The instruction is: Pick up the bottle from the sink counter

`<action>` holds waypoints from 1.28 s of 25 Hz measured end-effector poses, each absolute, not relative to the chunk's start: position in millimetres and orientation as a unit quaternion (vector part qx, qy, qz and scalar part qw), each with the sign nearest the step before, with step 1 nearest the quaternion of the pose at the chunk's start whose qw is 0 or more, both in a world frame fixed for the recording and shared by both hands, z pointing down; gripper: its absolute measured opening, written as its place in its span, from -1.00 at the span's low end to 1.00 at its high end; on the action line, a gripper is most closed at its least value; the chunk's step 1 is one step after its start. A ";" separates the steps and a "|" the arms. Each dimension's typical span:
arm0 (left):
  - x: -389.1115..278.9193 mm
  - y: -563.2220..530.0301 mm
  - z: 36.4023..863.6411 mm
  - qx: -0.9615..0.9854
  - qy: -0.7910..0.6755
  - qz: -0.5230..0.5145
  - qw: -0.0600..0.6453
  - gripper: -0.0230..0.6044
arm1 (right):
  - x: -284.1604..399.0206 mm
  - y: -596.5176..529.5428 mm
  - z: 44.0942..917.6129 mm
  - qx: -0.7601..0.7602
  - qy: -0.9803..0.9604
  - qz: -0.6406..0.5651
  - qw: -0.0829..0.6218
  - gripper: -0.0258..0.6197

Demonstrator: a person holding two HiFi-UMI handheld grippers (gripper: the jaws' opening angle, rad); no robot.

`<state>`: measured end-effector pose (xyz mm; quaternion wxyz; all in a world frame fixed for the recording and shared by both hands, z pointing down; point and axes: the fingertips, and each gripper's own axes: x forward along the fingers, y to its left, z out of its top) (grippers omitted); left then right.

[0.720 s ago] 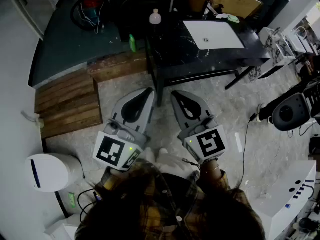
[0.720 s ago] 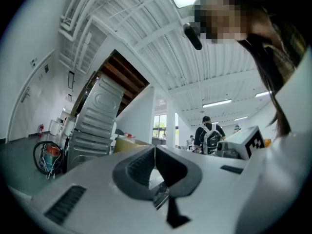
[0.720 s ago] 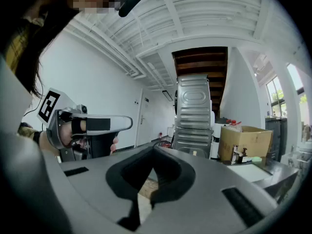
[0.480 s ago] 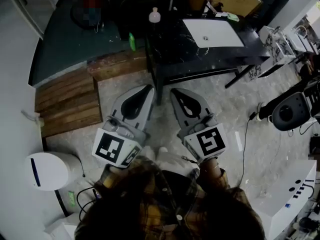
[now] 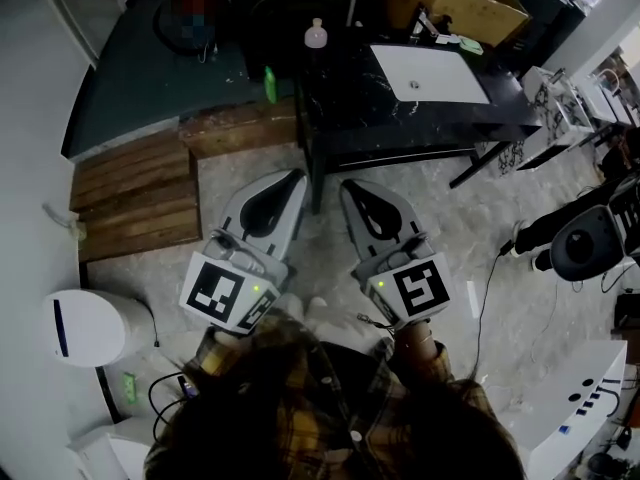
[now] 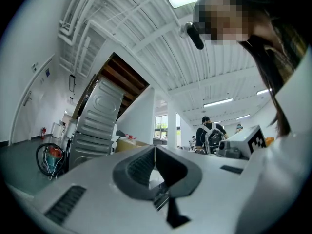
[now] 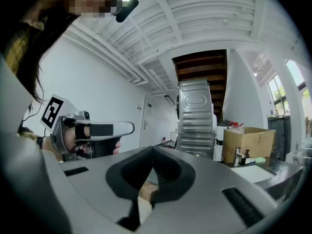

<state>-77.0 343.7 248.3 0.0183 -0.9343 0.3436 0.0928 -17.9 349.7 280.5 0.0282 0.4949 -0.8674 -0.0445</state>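
Observation:
A small pale pink bottle stands upright at the far left end of the black marble sink counter, left of the white sink basin. Both grippers hang over the floor well short of the counter, side by side. My left gripper is shut with nothing in it, its jaw tips meeting. My right gripper is shut and empty too, jaw tips together. Neither gripper view shows the bottle. In the right gripper view the left gripper's body shows to the left.
A cardboard box sits behind the basin. A wooden pallet and a dark green platform lie left of the counter. A white bin stands at lower left. A black chair and cables are on the right.
Both grippers stay shut and side by side. The view has shifted slightly, so the counter and bottle sit a little farther right and the white bin farther left.

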 end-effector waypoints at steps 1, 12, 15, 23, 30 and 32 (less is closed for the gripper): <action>-76.5 346.8 249.6 -0.933 0.347 0.093 0.018 -0.86 | -16.8 353.0 281.8 0.492 -0.869 -0.044 0.028 -0.87; -78.9 356.6 254.5 -0.922 0.377 0.085 0.025 -0.86 | -9.0 362.1 288.6 0.473 -0.880 -0.038 0.012 -0.87; -81.6 344.4 256.2 -0.922 0.376 0.086 0.022 -0.86 | -9.5 349.5 292.3 0.475 -0.879 -0.032 0.012 -0.87; -82.5 270.1 260.2 -0.930 0.357 0.087 0.018 -0.86 | -11.0 279.1 297.8 0.493 -0.869 -0.025 0.016 -0.87; -92.5 173.0 250.7 -0.938 0.336 0.089 0.017 -0.86 | -25.8 186.2 286.0 0.509 -0.860 -0.033 0.019 -0.87; -95.9 148.7 249.5 -0.940 0.329 0.090 0.016 -0.86 | -30.2 162.4 281.6 0.516 -0.856 -0.034 0.017 -0.87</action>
